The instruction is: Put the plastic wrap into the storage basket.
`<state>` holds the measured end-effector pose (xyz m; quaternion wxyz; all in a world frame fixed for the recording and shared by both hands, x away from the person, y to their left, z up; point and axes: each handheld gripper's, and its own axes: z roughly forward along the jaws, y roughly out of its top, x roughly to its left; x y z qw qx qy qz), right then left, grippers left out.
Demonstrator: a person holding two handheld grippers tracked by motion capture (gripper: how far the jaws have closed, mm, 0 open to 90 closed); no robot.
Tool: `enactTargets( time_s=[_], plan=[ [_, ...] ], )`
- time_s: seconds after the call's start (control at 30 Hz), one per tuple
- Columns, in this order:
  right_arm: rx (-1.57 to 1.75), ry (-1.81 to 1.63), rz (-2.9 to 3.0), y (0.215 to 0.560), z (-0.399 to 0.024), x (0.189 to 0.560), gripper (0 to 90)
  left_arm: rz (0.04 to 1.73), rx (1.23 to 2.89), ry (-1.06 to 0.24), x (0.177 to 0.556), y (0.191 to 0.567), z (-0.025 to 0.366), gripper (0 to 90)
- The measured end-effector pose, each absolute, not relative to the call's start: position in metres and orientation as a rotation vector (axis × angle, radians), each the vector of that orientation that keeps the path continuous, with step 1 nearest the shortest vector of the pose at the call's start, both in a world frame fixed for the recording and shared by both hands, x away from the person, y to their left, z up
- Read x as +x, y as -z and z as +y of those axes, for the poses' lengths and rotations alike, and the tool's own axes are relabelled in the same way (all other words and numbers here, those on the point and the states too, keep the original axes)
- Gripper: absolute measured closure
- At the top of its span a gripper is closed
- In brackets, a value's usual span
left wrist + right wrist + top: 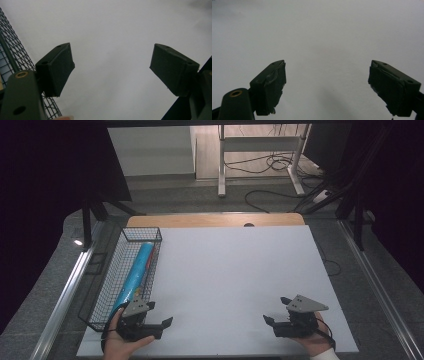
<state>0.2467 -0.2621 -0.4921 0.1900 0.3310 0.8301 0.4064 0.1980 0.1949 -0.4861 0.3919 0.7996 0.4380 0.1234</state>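
- The blue roll (pixel 134 272) is lying lengthwise inside the wire basket (pixel 100 270), at the left edge of the white sheet; it is a smooth, slim cylinder, glossy, slanting from the basket's far end toward its near end.
- The basket is showing as a long, narrow box of thin dark wire mesh; the mesh (pixel 11 53) is also running along the left edge of the left gripper view.
- The left gripper (pixel 161 325) is sitting just beside the basket's near end, held in a hand (pixel 120 345); its jaws are standing wide apart, with nothing between them and only bare sheet ahead of them.
- Its pads (pixel 58 68) are showing as blocky, matt black wedges with flat inner faces.
- The right gripper (pixel 274 316) is resting low over the sheet's near right part, well apart from the basket, held in the other hand (pixel 315 342); its jaws are gaping wide too, holding nothing.
- Its pads (pixel 272 86) are looking rougher, wrapped in wrinkled black tape with frayed edges.
- A grey three-cornered plate is topping each gripper.
- The sheet (pixel 235 275) is lying flat, matt and plain white, covering most of a wooden table (pixel 210 220) whose rounded far edge is peeking out beyond it.
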Motion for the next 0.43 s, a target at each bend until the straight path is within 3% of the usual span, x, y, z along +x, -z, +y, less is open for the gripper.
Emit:
enactTargets(
  time_s=[0.43],
  plan=[
    [0.944, -1.147, 2.316, 0.4909, -0.2646, 0.2479, 15.0, 1.099, 2.027, -0.315, 0.1991, 0.4863, 0.1922, 18.7]
  ],
)
